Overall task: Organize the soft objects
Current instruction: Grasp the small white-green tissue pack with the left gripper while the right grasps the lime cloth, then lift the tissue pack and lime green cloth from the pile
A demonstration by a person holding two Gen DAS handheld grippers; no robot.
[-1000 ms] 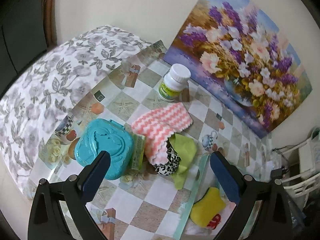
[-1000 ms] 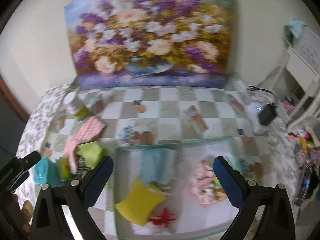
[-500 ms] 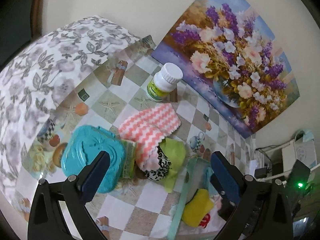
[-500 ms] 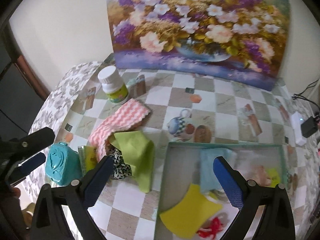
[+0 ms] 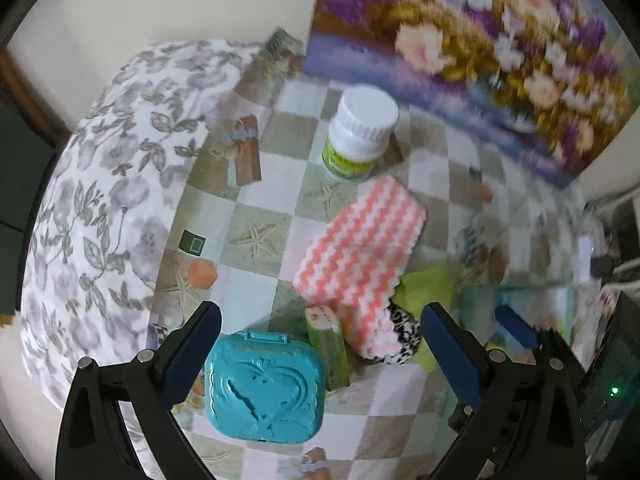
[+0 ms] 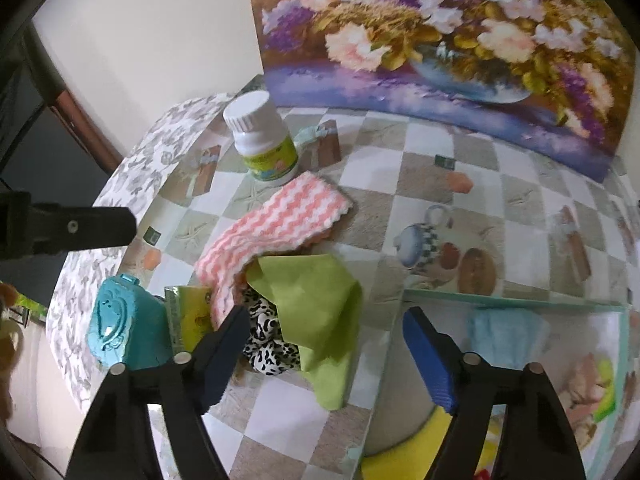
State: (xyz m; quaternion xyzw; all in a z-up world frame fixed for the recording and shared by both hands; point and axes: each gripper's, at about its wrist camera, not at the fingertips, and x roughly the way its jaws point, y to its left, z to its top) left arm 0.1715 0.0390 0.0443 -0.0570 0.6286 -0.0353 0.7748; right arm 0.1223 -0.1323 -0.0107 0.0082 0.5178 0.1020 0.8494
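A pile of soft things lies on the checkered table: a pink-and-white zigzag cloth (image 6: pixel 272 228) (image 5: pixel 360 256), a lime green cloth (image 6: pixel 316 304) (image 5: pixel 428 288) and a black-and-white spotted scrunchie (image 6: pixel 268 340) (image 5: pixel 404 332). My right gripper (image 6: pixel 324 320) hangs low over the pile. Its jaws are closing, with the green cloth and scrunchie between them, and the pads are not pressing on either. My left gripper (image 5: pixel 320 312) is open above a teal case (image 5: pixel 264 388) and a green packet (image 5: pixel 326 344), holding nothing.
A white pill bottle (image 6: pixel 264 140) stands behind the pile, before a flower painting (image 6: pixel 440 40). To the right a green-rimmed tray (image 6: pixel 512 300) holds a light blue cloth (image 6: pixel 504 332), a yellow cloth (image 6: pixel 400 452) and other soft items. A floral cloth (image 5: pixel 100 200) covers the table's left end.
My right gripper has swung left from over the tray and sunk onto the pile, its jaws narrower. My left gripper has rolled and shifted, so the teal case now sits between its fingers.
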